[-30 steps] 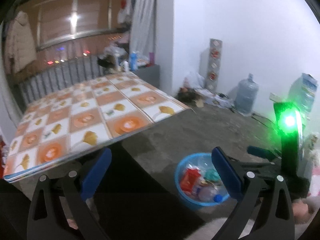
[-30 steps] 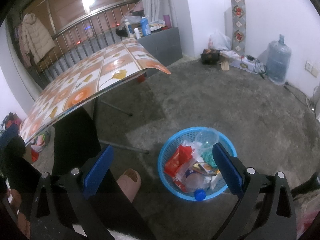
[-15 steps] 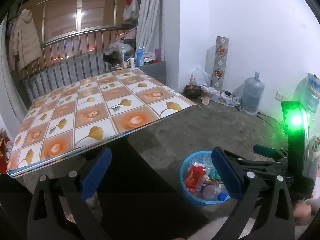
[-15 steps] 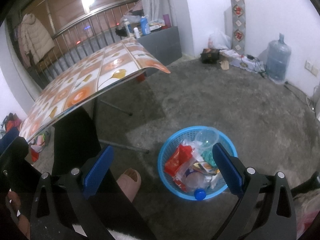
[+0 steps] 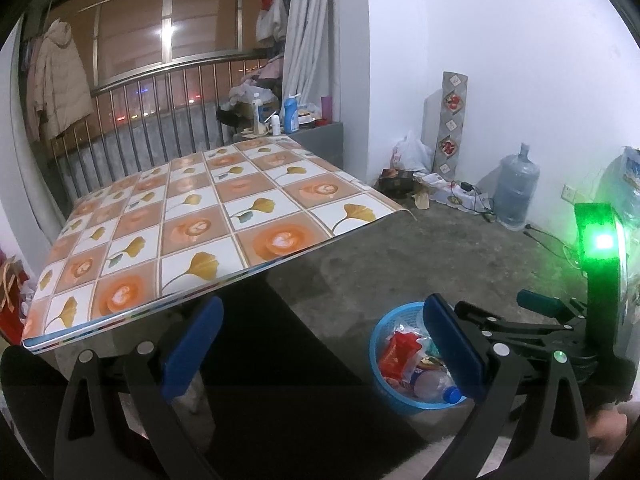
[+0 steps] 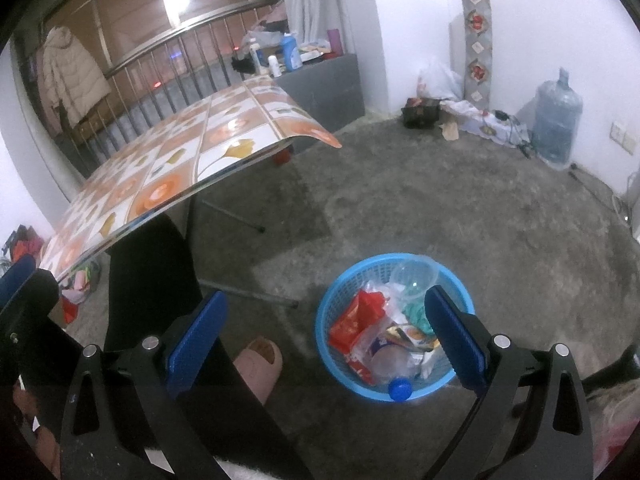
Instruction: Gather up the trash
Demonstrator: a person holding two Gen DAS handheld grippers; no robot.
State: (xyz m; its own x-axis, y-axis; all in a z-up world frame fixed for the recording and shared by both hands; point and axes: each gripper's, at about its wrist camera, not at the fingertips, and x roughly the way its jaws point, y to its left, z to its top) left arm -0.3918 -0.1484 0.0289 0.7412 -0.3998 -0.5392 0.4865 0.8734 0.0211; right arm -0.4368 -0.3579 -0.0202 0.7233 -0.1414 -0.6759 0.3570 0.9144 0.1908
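Two hand-held grippers hang over a grey concrete floor, both with jaws spread wide and nothing between them. The left gripper (image 5: 324, 344) faces a table (image 5: 192, 216) covered in an orange-and-white flower-tile cloth, whose top fills the view from 9 to 12 o'clock and lies bare. The right gripper (image 6: 326, 336) looks down on a blue basket (image 6: 332, 304) standing on the floor at its 5 o'clock, partly behind the right-hand finger (image 6: 452, 336).

The basket holds the trash: a red wrapper (image 6: 354, 322) on its 9 o'clock side, a clear cup (image 6: 414, 278) at the 12 o'clock rim, a clear bottle (image 6: 390, 362) with a blue cap (image 6: 400, 389) at 6 o'clock, and printed packets and a bit of teal material between them. In the left wrist view the same basket (image 5: 378, 346) sits at 4 o'clock, just behind the right-hand finger (image 5: 454, 352), with the red wrapper (image 5: 398, 354) and the bottle (image 5: 434, 384) showing.

The right gripper also appears in the left view, at 3 to 4 o'clock (image 5: 532, 308), under a mast with a glowing green light (image 5: 602, 242).

A person's dark-clad leg (image 6: 152, 268) and a pink slipper (image 6: 260, 364) stand on the floor at 7 o'clock in the right view, just beside the basket and under the table edge (image 6: 224, 160).

Against the far white wall stand a water jug (image 6: 558, 114), a patterned panel (image 6: 478, 44) and a white bag (image 6: 438, 76). A railing (image 5: 160, 120) runs behind the table, with a pale coat (image 5: 58, 80) hung at 10 o'clock.
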